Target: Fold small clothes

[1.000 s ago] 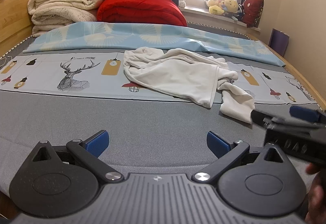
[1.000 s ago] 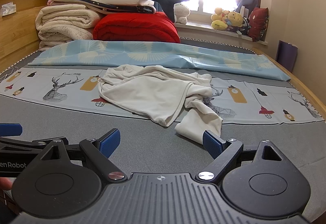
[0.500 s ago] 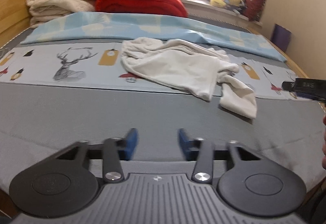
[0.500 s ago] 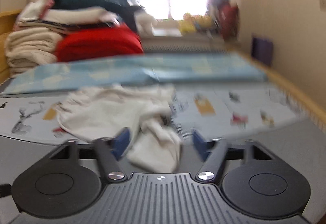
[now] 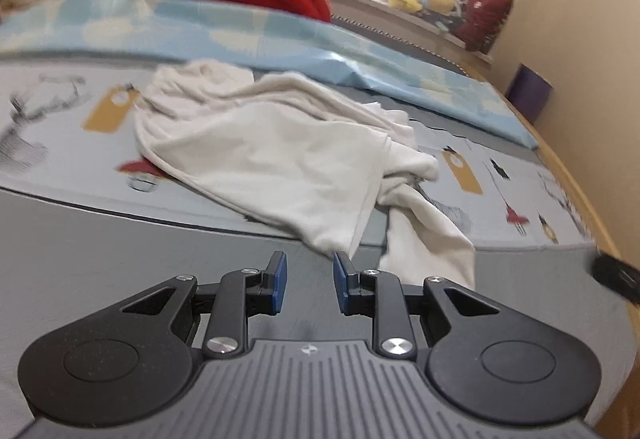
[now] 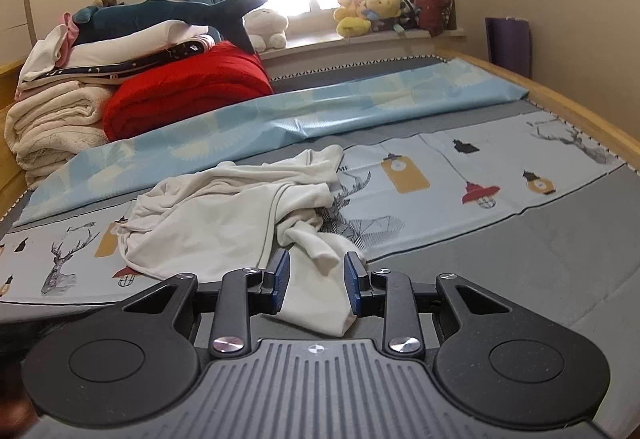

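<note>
A crumpled white garment (image 5: 280, 159) lies on the patterned bed sheet; it also shows in the right wrist view (image 6: 224, 219). My left gripper (image 5: 308, 283) is open with a narrow gap, empty, just short of the garment's near hem. My right gripper (image 6: 316, 285) is open with its blue pads on either side of the garment's loose sleeve end (image 6: 316, 303), which lies between the jaws. Part of the right gripper (image 5: 616, 279) shows at the right edge of the left wrist view.
Stacked folded blankets (image 6: 52, 119) and a red quilt (image 6: 188, 91) sit at the head of the bed. A light blue sheet (image 6: 320, 111) lies behind the garment. Plush toys (image 6: 368, 15) line the windowsill. The wooden bed frame (image 6: 560, 99) runs along the right.
Both grippers have narrowed from wide open and moved forward toward the garment. The right gripper now straddles the sleeve end.
</note>
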The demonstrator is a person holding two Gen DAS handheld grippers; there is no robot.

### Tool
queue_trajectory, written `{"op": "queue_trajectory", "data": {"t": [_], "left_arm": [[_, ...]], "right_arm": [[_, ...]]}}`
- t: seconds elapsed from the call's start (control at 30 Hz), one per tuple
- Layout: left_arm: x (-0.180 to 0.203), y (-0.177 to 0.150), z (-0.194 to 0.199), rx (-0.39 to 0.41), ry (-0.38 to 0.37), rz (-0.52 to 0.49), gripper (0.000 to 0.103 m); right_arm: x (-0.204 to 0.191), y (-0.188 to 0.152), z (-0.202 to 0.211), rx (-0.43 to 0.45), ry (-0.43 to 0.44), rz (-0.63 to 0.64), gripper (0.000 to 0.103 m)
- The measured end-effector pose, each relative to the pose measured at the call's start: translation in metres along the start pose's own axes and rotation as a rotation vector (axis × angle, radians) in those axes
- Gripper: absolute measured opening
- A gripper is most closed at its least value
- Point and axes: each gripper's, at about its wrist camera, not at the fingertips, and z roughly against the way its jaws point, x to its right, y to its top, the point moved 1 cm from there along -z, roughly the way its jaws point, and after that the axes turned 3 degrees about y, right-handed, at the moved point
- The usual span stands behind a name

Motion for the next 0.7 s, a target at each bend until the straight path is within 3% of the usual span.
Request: {"op": "queue_trajectory", "data": {"t": [0.13,0.27,0.3,0.37,0.43,0.47,0.57,0.7], "left_arm": [[-0.02,0.01,-0.061,-0.071,-0.04,0.183,0.03],[-0.022,0.011,-0.111,-0.185,-0.083,0.314,0.04],[-0.017,0.01,-0.122,-0.214,-0.085,0.308,0.04],[-0.007,0.011,-0.129,-0.183,-0.068,0.266,0.039],[0.005,0.014,-0.134,-0.187,-0.044,0.186,0.014],[0.007,0.017,-0.135,-0.205,-0.028,0.157,0.007],[0.003,0.028,-0.112,-0.188,-0.067,0.107,0.005],[-0.015,0.044,-0.033,-0.079,-0.137,-0.073,0.005]], "right_arm": [[0.008,0.006,0.002,0.017,-0.007,0.009,0.031],[0.019,0.01,0.0,0.009,-0.004,0.024,0.031],[0.022,0.011,-0.001,0.009,-0.005,0.026,0.031],[0.025,0.012,-0.001,0.001,-0.007,0.026,0.031],[0.029,0.014,-0.002,-0.006,-0.003,0.019,0.032],[0.03,0.014,-0.002,-0.007,-0.008,0.022,0.032],[0.033,0.016,-0.001,-0.01,-0.021,0.025,0.032],[0.032,0.017,0.0,-0.004,-0.047,0.035,0.033]]}}
